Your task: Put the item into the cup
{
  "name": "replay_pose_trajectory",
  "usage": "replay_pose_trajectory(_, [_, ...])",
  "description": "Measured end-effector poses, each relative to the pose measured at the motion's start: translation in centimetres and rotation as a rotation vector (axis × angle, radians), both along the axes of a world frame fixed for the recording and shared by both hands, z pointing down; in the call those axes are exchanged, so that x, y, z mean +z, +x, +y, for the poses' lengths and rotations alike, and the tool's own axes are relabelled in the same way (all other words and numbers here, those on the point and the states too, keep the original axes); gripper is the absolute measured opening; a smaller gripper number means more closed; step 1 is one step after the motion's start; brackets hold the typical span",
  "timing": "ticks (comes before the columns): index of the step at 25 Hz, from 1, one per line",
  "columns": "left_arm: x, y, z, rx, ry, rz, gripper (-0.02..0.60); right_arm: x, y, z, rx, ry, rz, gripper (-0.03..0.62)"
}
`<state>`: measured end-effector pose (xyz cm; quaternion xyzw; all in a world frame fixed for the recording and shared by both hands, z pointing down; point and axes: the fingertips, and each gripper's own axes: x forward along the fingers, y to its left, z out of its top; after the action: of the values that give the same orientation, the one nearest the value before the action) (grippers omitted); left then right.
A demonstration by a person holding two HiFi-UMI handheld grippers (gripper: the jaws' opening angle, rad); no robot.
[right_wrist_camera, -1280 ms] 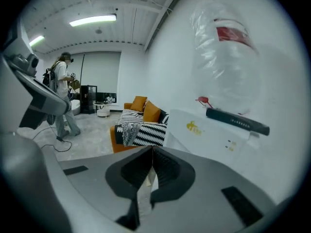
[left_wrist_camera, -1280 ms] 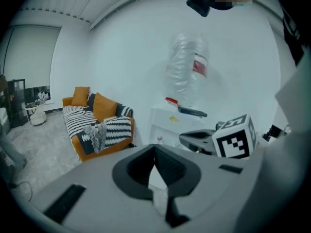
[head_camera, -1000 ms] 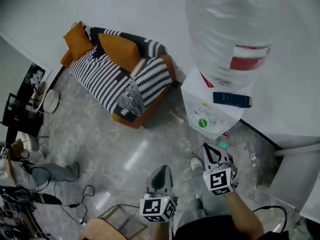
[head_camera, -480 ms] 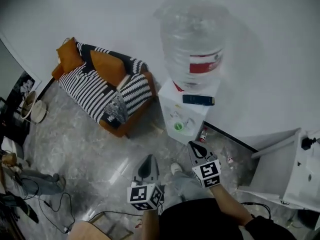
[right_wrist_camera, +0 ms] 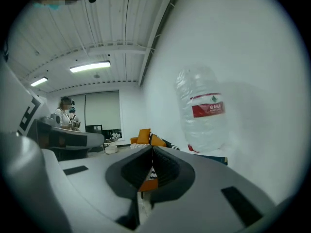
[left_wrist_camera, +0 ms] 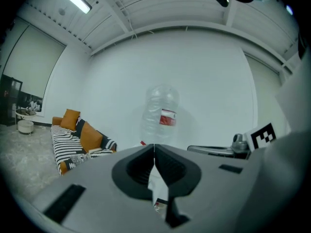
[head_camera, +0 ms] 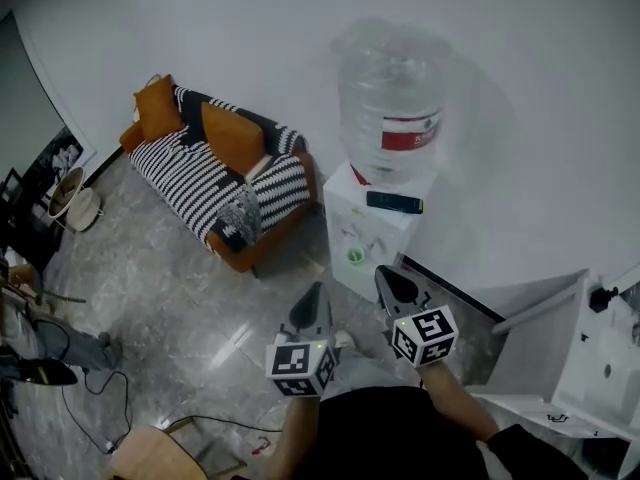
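No cup or loose item for the task shows clearly in any view. A white water dispenser (head_camera: 362, 236) stands against the wall with a large clear bottle (head_camera: 390, 103) on it, a dark flat object (head_camera: 394, 202) on its top and a small green round part (head_camera: 355, 256) on its front. My left gripper (head_camera: 314, 293) and right gripper (head_camera: 381, 275) hang side by side above the floor just before the dispenser. Both are shut with nothing between the jaws. The left gripper view faces the bottle (left_wrist_camera: 162, 111). The right gripper view has the bottle (right_wrist_camera: 204, 109) at its right.
A striped sofa (head_camera: 205, 173) with orange cushions stands left of the dispenser. White furniture (head_camera: 560, 353) is at the right. A wooden chair (head_camera: 150, 455) and cables (head_camera: 105, 388) lie at the lower left. A person (right_wrist_camera: 64, 111) stands far off in the right gripper view.
The head view has pulled back, so the whole bottle and dispenser now show. Both grippers stay shut and empty, held close together in front of the dispenser.
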<state>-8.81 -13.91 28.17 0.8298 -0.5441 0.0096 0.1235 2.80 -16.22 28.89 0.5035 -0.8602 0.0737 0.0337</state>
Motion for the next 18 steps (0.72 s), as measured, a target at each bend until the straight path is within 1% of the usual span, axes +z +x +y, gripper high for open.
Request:
replay_pose_trajectory(2, [-0.9,0.5,0.3,0.005,0.029,0.018,0.014,-1.2,0.1,0.7,-0.001,0.015,-0.014,0.012])
replay_pose_trajectory(5, [-2.3,1.5,0.5,0.028,0.066,0.04,0.014,-2.4,0.6,1.3,0.039,0.015,-0.02,0.012])
replay_pose_trajectory(7, [-2.8,2.4,0.8,0.054,0.084,0.038,0.014,-2.9,0.8,1.7,0.062,0.014,-0.035,0.012])
replay_pose_trajectory(9, [-2.4,3.2,1.3,0.067,0.094,0.017,0.014,-2.8,0.6,2.2,0.069,0.01,-0.048,0.012])
replay_pose_trajectory(14, [-0.3,4.8,2.3,0.056,0.045,0.0,0.014,-3.0,0.1,3.4,0.054,0.017,-0.02,0.011])
replay_pose_trajectory(18, [1.0,4.8,2.4,0.021,0.011,-0.025,0.014,-2.8,0.6,3.4,0.039,0.002,-0.05,0.011])
